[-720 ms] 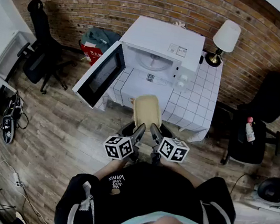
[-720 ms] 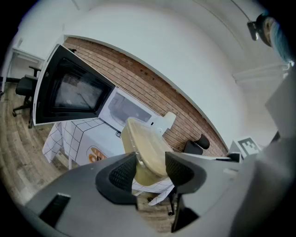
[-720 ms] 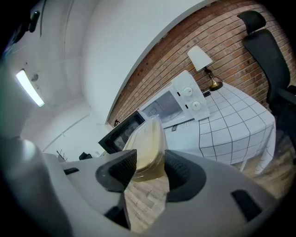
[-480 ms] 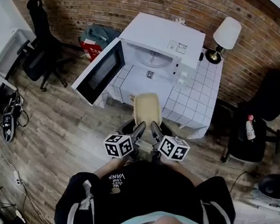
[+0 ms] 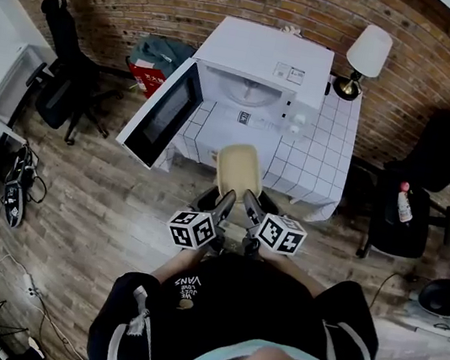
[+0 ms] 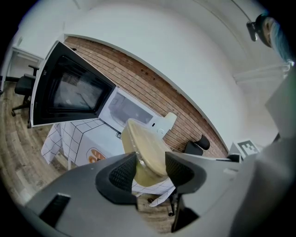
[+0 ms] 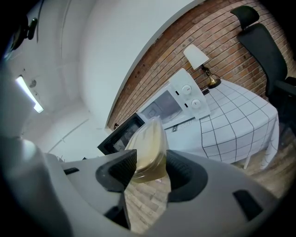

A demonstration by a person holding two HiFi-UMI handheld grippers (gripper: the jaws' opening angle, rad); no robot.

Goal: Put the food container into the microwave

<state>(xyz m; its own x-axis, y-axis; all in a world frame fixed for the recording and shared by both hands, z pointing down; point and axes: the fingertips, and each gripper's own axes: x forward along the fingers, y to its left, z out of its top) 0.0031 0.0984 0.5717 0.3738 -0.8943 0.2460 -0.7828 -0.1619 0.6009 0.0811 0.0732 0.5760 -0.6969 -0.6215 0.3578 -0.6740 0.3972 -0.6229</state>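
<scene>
Left gripper [image 6: 151,167] and right gripper [image 7: 151,167] each clamped the food container [image 5: 238,168] by its near edge, likely to steady it toward the open microwave [image 5: 261,63].

On the head view the microwave's [image 5: 262,57] own roof covers most of its cavity [image 5: 243,95], and the sticker [image 5: 292,74] on that roof is too small for me to read. In front of the microwave, the food container's [image 5: 238,168] near end disappears behind the left gripper [image 5: 222,209] and right gripper [image 5: 248,208]. Their fingers [image 6: 124,172] hide its lower edge. Its cloudy lid [image 6: 145,146] keeps the contents from me. The cloth [image 5: 307,199] hides the surface's [image 5: 335,133] legs.
</scene>
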